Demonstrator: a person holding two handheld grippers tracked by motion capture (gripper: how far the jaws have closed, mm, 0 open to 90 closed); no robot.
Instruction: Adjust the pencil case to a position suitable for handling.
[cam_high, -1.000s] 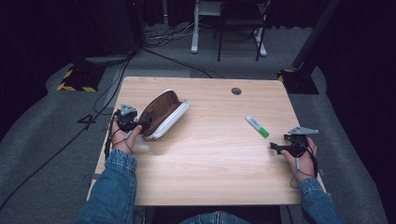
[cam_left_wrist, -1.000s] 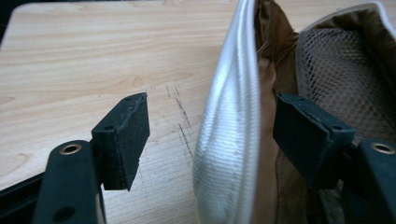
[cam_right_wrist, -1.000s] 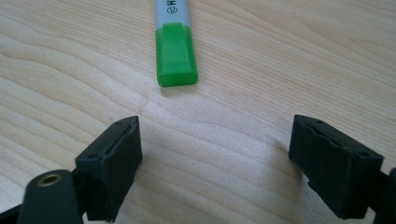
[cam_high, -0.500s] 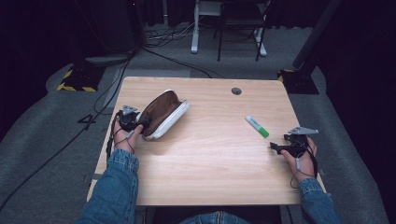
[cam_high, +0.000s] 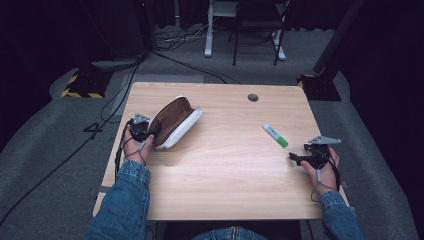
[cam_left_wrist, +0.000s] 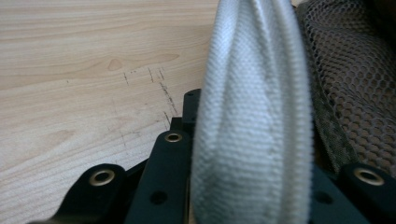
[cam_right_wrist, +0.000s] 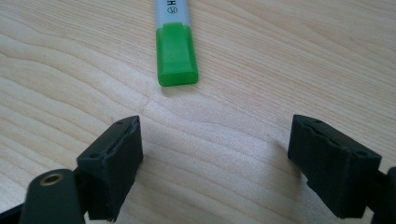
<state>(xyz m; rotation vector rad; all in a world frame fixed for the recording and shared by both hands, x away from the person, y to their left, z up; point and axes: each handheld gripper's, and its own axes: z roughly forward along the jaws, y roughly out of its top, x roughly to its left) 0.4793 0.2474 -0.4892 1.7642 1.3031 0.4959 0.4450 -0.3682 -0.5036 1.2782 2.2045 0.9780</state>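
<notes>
pouch (cam_left_wrist: 252, 140) rim hides left gripper (cam_high: 145, 131) pads (marker (cam_right_wrist: 173, 46) cropped)

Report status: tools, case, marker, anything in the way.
Left tool just closed on case edge. Right tool open, short of marker. Nothing between.

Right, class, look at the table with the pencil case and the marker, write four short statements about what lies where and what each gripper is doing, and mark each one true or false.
1. The left gripper is clamped on the pencil case's white fabric edge. True; its jaws have just been closing on it.
2. The pencil case is zipped shut. False: it lies open, showing its brown mesh lining.
3. The right gripper holds the green-capped marker. False: its jaws stand open and the marker lies on the table ahead of them, untouched.
4. The marker lies between the pencil case and the right gripper. True.
</notes>
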